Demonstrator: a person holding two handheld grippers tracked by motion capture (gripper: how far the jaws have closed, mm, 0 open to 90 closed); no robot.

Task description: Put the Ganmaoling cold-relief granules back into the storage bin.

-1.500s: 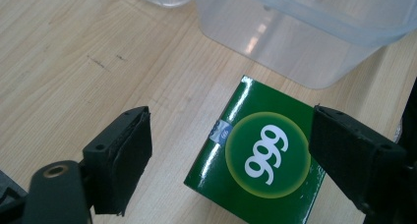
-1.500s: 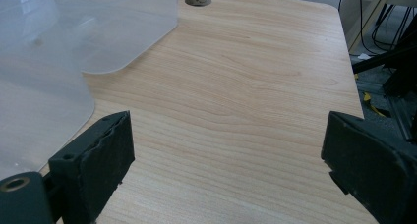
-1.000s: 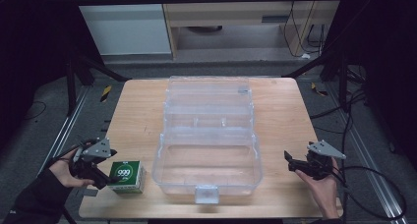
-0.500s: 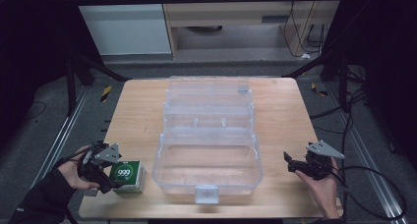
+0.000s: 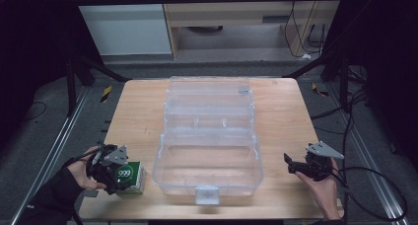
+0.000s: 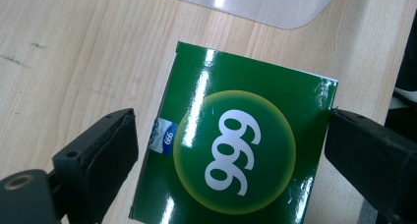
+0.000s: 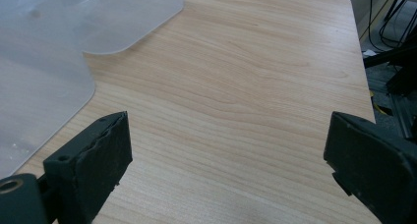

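- Light wooden table (image 5: 138,116) with a big clear plastic organiser case (image 5: 207,136) lying open in the middle, lid flipped toward the far edge, latch tab at the near edge.
- Small glossy green cardboard box with a white "999" in a yellow-green circle (image 5: 129,177) sits near the table's front left corner, just beside the case's near-left corner, apart from it.
- Left gripper (image 6: 231,150), held in the person's left hand (image 5: 81,170), is right over the green box; high view shows it covering the box's left part.
- Left gripper view: jaws spread wide, one on each side of the box. Right jaw looks to be touching the box corner, left jaw has a sliver of gap, hard to say for sure. Not clamped.
- Right gripper (image 5: 296,167) in the person's right hand (image 5: 323,185) sits low over the table's front right area, well apart from the box, near the case's right side.
- Right gripper view: jaws wide apart, nothing between them but bare wood; frosted case edge (image 7: 44,62) at upper left.
- Black cable (image 5: 374,185) trails off the right gripper past the table edge.
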